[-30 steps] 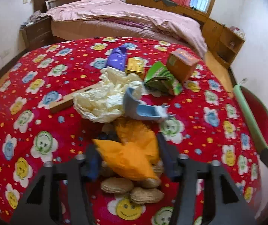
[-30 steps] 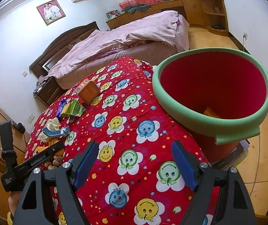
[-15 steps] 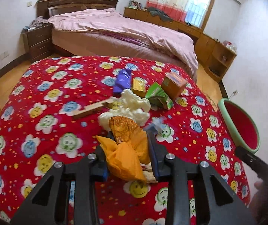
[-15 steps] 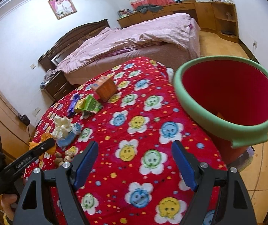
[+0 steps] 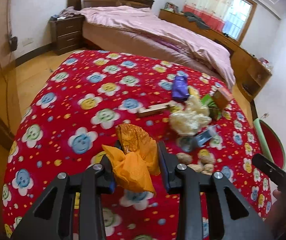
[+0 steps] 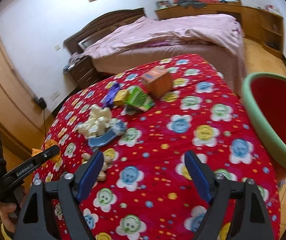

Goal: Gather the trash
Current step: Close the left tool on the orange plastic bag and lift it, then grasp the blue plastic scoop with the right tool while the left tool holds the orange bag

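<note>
Left gripper [image 5: 137, 160] clenched on a crumpled orange wrapper [image 5: 135, 156], thin and crinkly, lifted above the near part of the red flower-print cloth [image 5: 79, 92]. Right gripper [image 6: 143, 172] spread wide, grasping nothing. On the cloth: knobbly peanut shells [image 5: 201, 163], wadded cream paper [image 5: 189, 118], a purple packet [image 5: 180, 88], an orange carton [image 6: 158, 82]. Round red bin [image 6: 277, 120], green rim, off the cloth's right edge; contents not visible.

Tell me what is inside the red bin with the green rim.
In the right wrist view, the bin shows only its bare red inner wall. Its bottom is cut off by the picture edge, so I cannot tell whether trash lies inside. The left gripper holds an orange wrapper.
</note>
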### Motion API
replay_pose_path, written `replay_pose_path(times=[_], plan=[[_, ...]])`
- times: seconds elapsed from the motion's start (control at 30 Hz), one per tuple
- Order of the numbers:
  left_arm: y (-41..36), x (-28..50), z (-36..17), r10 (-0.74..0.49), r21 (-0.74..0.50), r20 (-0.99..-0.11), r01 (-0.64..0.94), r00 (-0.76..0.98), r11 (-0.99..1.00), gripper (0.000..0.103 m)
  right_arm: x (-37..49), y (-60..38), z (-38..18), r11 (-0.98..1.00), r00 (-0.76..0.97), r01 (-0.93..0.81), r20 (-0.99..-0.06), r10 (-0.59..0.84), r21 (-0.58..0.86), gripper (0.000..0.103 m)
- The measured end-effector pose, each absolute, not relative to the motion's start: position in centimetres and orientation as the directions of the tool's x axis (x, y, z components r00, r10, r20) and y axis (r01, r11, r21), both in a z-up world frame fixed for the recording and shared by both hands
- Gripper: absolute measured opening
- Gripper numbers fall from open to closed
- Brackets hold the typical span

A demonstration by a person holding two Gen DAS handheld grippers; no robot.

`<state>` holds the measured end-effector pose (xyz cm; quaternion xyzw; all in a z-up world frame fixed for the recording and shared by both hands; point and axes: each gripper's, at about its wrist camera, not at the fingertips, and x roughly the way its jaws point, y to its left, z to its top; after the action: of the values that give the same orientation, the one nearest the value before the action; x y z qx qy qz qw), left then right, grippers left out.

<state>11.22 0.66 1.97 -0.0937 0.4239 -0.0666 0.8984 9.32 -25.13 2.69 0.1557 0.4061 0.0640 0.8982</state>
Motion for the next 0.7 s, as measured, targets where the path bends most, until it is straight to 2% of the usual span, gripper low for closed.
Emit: replay_pose_path(times=[0.13,0.23,0.7], plan=[[1.6,11.0,1.4,-0.165,-0.205,-0.754,0.01,0.636,0.979,0.035,10.5,-23.2,2.5,0.949,0.644,-0.052,-0.716,0.27,0.311,0.093],[2.2,10.9,1.2,-0.144,-0.192,-0.753,-0.006,0.642,0.981,0.035,11.6,-21.9,2.0,0.949,0.626,-0.087,-0.724,0.29,0.304,0.099],[2.7,11.4,0.4,-0.141,-0.198,-0.76,-0.02,0.635,0.98,0.035,16.2,-17.7,-0.6,0.961,0.566,-0.165,-0.776,0.278,0.224,0.101]])
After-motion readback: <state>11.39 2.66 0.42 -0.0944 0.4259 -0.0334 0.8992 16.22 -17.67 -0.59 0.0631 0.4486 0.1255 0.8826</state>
